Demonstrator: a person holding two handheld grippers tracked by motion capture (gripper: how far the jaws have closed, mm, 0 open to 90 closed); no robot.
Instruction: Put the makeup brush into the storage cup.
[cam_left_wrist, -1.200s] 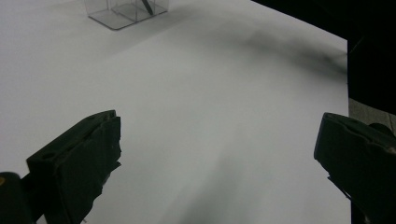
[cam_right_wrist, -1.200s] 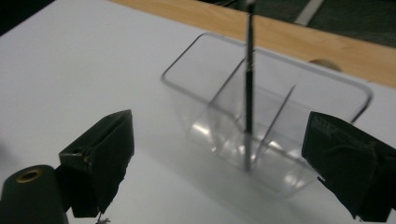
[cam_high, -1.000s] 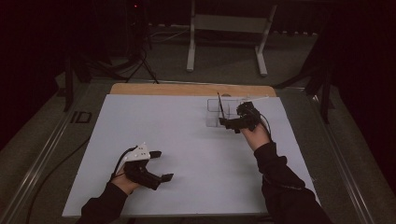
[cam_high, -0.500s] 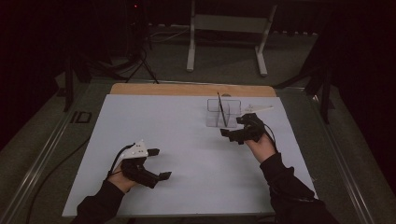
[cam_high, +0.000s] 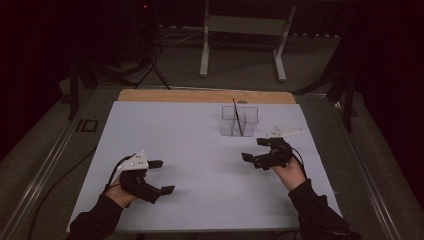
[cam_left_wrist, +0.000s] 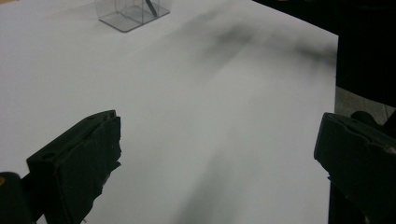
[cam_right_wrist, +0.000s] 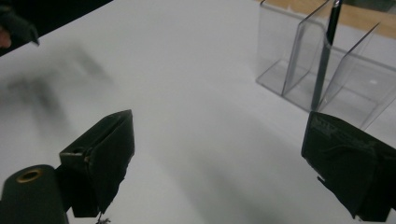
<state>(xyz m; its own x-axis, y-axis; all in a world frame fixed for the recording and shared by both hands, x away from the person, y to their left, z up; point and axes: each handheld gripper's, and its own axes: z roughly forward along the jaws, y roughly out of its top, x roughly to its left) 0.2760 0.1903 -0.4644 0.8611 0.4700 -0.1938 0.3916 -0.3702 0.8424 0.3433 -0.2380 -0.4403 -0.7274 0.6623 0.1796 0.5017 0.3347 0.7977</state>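
A clear plastic organizer with several compartments stands at the back right of the white sheet. A thin black pen leans upright inside it; the right gripper view shows the pen in a middle slot of the organizer. My right gripper hovers in front of the organizer, apart from it, open and empty. My left gripper rests near the front left of the sheet, open with nothing between its jaws. In the left gripper view the organizer lies far off.
A white sheet covers the table, with a wooden strip along its far edge. A metal stand and cables sit on the dark floor behind. A small dark object lies off the sheet's left side.
My right gripper has drawn back from the organizer toward the near side of the table. The left gripper has barely shifted.
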